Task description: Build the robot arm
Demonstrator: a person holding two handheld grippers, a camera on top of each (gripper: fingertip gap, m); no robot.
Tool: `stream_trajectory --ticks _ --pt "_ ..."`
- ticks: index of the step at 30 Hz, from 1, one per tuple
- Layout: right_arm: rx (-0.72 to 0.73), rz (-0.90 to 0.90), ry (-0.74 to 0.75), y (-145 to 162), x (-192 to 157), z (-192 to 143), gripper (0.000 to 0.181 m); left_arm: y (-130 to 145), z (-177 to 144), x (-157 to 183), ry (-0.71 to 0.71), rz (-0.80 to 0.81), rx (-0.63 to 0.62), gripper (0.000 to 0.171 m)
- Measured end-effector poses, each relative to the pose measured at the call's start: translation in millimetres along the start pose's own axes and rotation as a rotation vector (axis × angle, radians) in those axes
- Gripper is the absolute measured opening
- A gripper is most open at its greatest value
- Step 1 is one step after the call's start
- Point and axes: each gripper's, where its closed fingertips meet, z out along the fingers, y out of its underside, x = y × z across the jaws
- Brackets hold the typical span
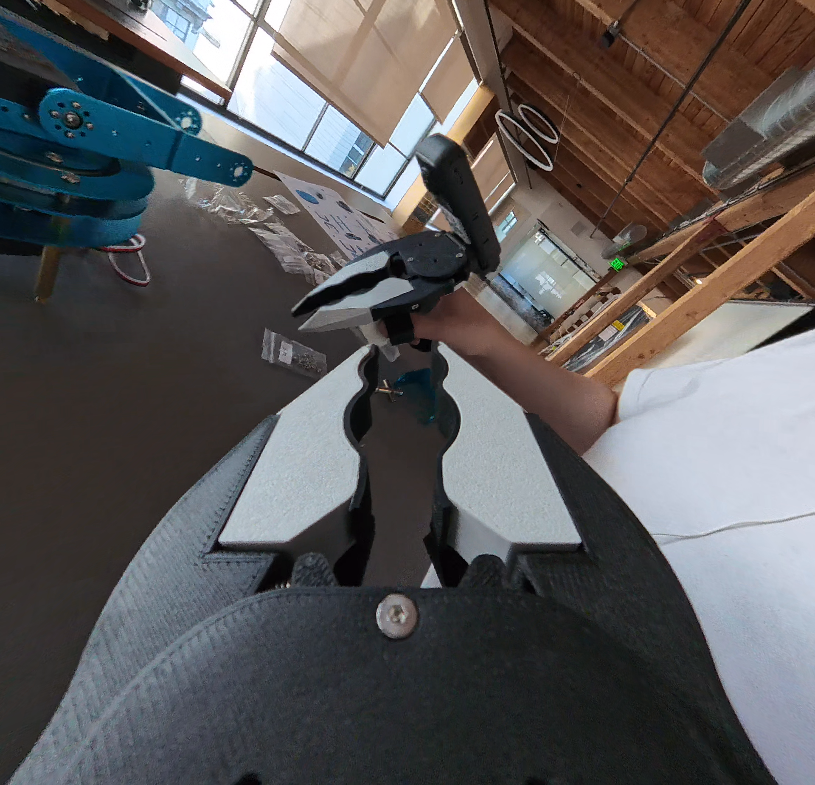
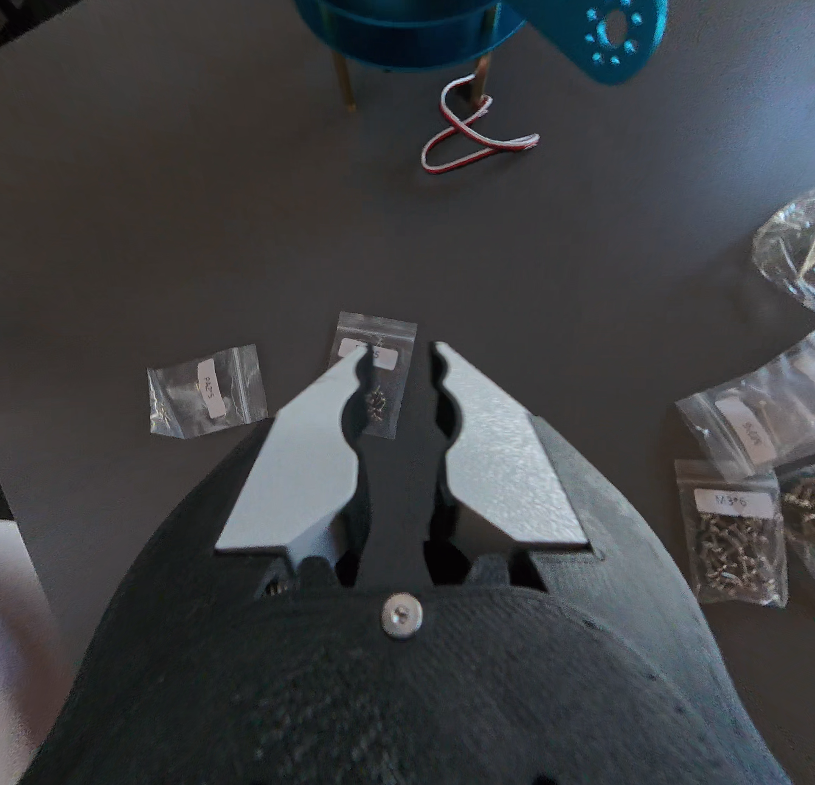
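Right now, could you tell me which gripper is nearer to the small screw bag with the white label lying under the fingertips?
The right gripper. It hangs open directly over the small screw bag. The left gripper sits farther back, open above a blue part, with the bag ahead of it.

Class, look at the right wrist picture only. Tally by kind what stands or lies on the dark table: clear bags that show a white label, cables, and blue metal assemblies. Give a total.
Clear bags with a white label: 4
Red-and-white cable: 1
Blue metal assembly: 1
Total: 6
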Motion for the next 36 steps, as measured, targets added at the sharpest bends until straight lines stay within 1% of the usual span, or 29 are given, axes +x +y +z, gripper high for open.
stream_trajectory --ticks 1,2,3,4,5,7,8,11,12,14,15,16,17,19,20,22,25,27,29,30,31,32,33,35,36 --pt "-0.020 0.040 -0.003 4 -2 2 0.033 -2 5 3 0.022 -0.002 -0.003 0.022" --pt "-0.058 0.068 -0.007 10 -5 6 0.034 -3 10 6 0.035 -0.004 -0.005 0.022" --pt "-0.084 0.070 0.010 15 -5 11 0.039 -3 13 7 0.044 -0.003 -0.009 0.022" --pt "-0.096 0.049 0.042 17 -4 14 0.039 -2 15 9 0.051 -0.003 -0.016 0.022" --pt "-0.085 0.025 0.070 16 -3 14 0.029 0 16 9 0.057 -0.007 -0.024 0.022" --pt "-0.106 -0.006 0.080 16 -6 15 0.019 4 17 7 0.065 -0.019 -0.039 0.022" --pt "-0.115 -0.032 0.047 17 -12 15 0.003 5 17 3 0.064 -0.023 -0.046 0.022" --pt "-0.087 -0.072 0.033 18 -14 13 0.002 8 22 -11 0.056 -0.048 -0.062 0.022" --pt "-0.057 -0.075 0.024 16 -15 9 0.002 7 25 -14 0.057 -0.055 -0.059 0.022" --pt "0.060 -0.105 0.003 3 -21 -3 0.002 7 33 -25 0.025 -0.055 -0.068 0.023" --pt "0.110 -0.111 0.011 -2 -20 -10 0.002 10 39 -35 -0.012 -0.052 -0.090 0.025" --pt "0.157 -0.116 0.003 -6 -23 -17 0.002 14 47 -43 -0.042 -0.056 -0.121 0.032" --pt "0.206 -0.118 -0.013 -10 -27 -25 0.003 18 57 -48 -0.045 -0.068 -0.145 0.037" --pt "0.291 -0.111 -0.015 -15 -30 -42 0.002 20 80 -40 0.030 -0.106 -0.153 0.041" --pt "0.321 -0.112 -0.023 -15 -32 -50 0.002 20 91 -31 0.079 -0.118 -0.154 0.038" --pt "0.385 -0.124 -0.015 -16 -32 -70 0.002 21 110 -15 0.161 -0.128 -0.165 0.021" --pt "0.463 -0.122 0.004 -9 -20 -103 0.002 23 139 10 0.245 -0.118 -0.187 0.004" --pt "0.500 -0.102 -0.012 4 -10 -123 0.002 26 161 28 0.280 -0.088 -0.202 0.000" --pt "0.538 -0.081 -0.028 24 4 -146 0.003 37 187 45 0.290 -0.029 -0.267 0.000" --pt "0.554 -0.057 -0.046 38 13 -158 0.006 45 202 53 0.291 0.003 -0.312 0.000" --pt "0.571 -0.026 -0.071 52 23 -172 0.014 54 218 63 0.293 0.037 -0.358 0.000" --pt "0.595 0.005 -0.113 67 32 -189 0.023 63 235 73 0.293 0.076 -0.402 0.000" --pt "0.623 0.030 -0.169 83 41 -208 0.028 73 252 83 0.297 0.123 -0.447 0.000" --pt "0.668 0.058 -0.249 117 67 -250 0.030 96 289 101 0.286 0.249 -0.542 0.000" --pt "0.659 0.069 -0.265 137 84 -267 0.030 107 309 106 0.251 0.323 -0.585 0.000"
